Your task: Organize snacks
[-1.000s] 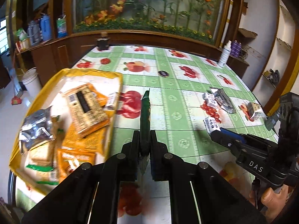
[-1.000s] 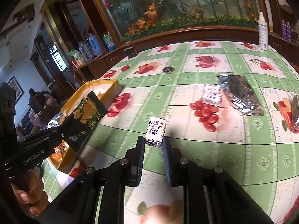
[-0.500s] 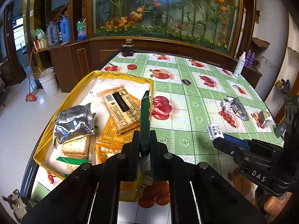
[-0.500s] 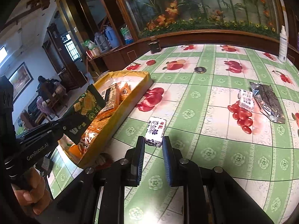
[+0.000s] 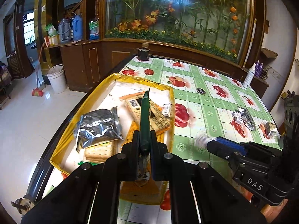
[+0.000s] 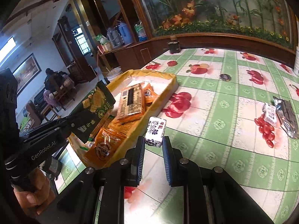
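My left gripper is shut on a dark green snack packet, held edge-on above the yellow tray. From the right wrist view the same green packet hangs over the tray's near end. My right gripper is shut on a small white candy block with dark print, held in the air just right of the tray's edge. In the left wrist view that candy block is blurred at the right gripper's tip. Inside the tray lie a silver pouch, orange packets and crackers.
On the green fruit-print tablecloth to the right lie a silver pouch and a small white packet. A white bottle and a dark jar stand at the table's far edge. A person sits in the room beyond.
Both grippers have swung left with their loads: the green packet now hangs over the tray, and the white candy block has come close to the tray's right edge.
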Motion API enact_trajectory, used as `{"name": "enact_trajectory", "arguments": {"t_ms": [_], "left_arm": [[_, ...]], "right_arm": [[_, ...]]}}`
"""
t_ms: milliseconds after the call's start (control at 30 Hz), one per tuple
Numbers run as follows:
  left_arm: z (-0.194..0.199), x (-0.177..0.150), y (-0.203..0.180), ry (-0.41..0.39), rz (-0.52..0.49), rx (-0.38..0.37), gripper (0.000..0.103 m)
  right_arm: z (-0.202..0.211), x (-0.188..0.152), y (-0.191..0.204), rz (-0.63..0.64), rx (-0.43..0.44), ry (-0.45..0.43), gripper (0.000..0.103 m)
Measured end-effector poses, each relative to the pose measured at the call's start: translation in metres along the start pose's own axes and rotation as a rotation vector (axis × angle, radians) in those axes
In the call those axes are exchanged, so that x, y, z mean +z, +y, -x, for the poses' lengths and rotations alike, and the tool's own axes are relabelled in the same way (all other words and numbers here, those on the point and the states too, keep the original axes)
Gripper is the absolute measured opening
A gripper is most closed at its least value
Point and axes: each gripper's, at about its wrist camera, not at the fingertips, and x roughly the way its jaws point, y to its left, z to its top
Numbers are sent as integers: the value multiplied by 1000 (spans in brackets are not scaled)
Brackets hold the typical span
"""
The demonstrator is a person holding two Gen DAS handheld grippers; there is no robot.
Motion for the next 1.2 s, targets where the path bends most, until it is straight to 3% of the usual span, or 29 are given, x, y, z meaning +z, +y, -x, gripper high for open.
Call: {"name": "enact_trajectory", "arguments": {"t_ms": [333,367,633,733,900,967,1000,1033,1200], "left_arm": [[-13,4,27,16,53,40,7],[-14,4,29,19,57,38,7],[-26,4,28,33,57,29,7],[-28,4,29,39,57,25,7],[-32,5,32,48,64,18,7],[-35,5,33,53,68,13,7],[-35,4,33,53,69,10,7],[-36,4,33,55,67,9,7],[-40,5,35,59,71,9,7]], "right_arm": [[-33,24,20,49,23,22,17],[-39,24,19,51,17,48,22],[-66,1,7,16,6,144,22],[-73,-1,14,34,-4,154,28],[-76,-5,20,87,-41,159,28],[-73,-6,23,122,-66,159,23],[-71,-6,25,134,-71,154,6],[-68,-5,25,135,-77,146,1],[-50,16,18,85,-43,61,0]]}}
